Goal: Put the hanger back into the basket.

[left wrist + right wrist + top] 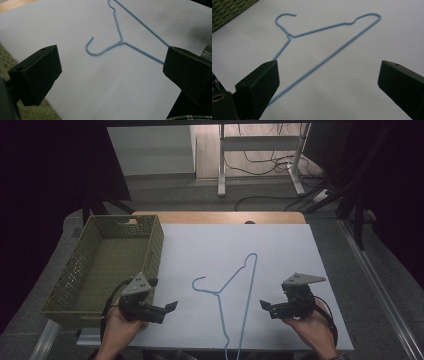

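Observation:
A light blue wire hanger (218, 293) lies flat on the white sheet (280, 250), hook toward the left and one end reaching the near edge. My left gripper (167, 311) is held left of it, open and empty, jaws pointing right toward the hook. My right gripper (266, 309) sits right of the hanger's long bar, open and empty, jaws pointing left. In the left gripper view the hanger (121, 41) lies ahead of the wide-open gripper (112, 67). In the right gripper view the hanger (289, 35) runs between and beyond the spread jaws of the gripper (328, 77).
An olive green woven basket (107, 222) stands at the table's left, beside my left hand; its weave shows as the basket (5, 60) and basket (227, 10) in the gripper views. A wooden table edge (220, 217) lies behind the sheet. Cables and a desk frame (222, 165) are on the floor beyond.

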Tool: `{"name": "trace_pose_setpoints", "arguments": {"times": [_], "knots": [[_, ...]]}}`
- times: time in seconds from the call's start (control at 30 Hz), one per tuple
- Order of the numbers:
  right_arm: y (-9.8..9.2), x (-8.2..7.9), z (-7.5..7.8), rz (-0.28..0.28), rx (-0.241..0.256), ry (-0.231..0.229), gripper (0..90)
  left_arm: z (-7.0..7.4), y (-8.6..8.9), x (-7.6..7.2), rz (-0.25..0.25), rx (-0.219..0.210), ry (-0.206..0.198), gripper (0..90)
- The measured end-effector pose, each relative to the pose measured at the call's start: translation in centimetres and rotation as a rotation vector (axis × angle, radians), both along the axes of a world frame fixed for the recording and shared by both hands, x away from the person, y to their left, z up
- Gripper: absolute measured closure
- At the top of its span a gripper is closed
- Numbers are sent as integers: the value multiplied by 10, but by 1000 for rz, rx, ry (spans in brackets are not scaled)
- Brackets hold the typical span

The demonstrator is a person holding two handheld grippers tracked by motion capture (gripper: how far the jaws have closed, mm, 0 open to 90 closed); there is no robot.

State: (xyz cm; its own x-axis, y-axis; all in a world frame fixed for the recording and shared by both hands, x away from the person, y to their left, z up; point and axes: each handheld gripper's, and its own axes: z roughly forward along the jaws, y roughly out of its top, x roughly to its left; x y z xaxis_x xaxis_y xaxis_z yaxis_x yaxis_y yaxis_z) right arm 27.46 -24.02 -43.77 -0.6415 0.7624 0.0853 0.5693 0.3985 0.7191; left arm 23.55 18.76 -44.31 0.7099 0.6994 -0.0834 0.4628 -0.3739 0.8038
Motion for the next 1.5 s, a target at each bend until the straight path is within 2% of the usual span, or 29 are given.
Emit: {"name": "trace_pose_setpoints", "arguments": {"times": [0.17, 0.53, 0.63, 0.87, 1.03, 1.17, 1.3, 1.37, 1.5], "knots": [[9, 4, 0, 26, 5, 2, 99, -4, -16, 4, -34, 6, 5, 15], [38, 16, 0, 105, -30, -7, 201, -16, -41, 21, -76, 3, 33, 12], [46, 20, -1, 123, -37, -9, 237, -19, -44, 27, -70, 19, 30, 11], [63, 30, -6, 155, -43, 0, 306, -27, -47, 39, -51, 28, 37, 10], [77, 39, -13, 193, -46, 12, 364, -35, -45, 43, -43, 31, 41, 11], [90, 50, -19, 257, -42, 30, 411, -41, -46, 44, -50, 29, 47, 11], [104, 64, -28, 324, -40, 43, 468, -46, -48, 43, -68, 59, 36, 7], [112, 71, -33, 358, -61, 42, 508, -49, -49, 44, -72, 57, 45, 6], [128, 81, -44, 415, -87, 48, 595, -52, -50, 44, -72, 83, 49, 2]]}}
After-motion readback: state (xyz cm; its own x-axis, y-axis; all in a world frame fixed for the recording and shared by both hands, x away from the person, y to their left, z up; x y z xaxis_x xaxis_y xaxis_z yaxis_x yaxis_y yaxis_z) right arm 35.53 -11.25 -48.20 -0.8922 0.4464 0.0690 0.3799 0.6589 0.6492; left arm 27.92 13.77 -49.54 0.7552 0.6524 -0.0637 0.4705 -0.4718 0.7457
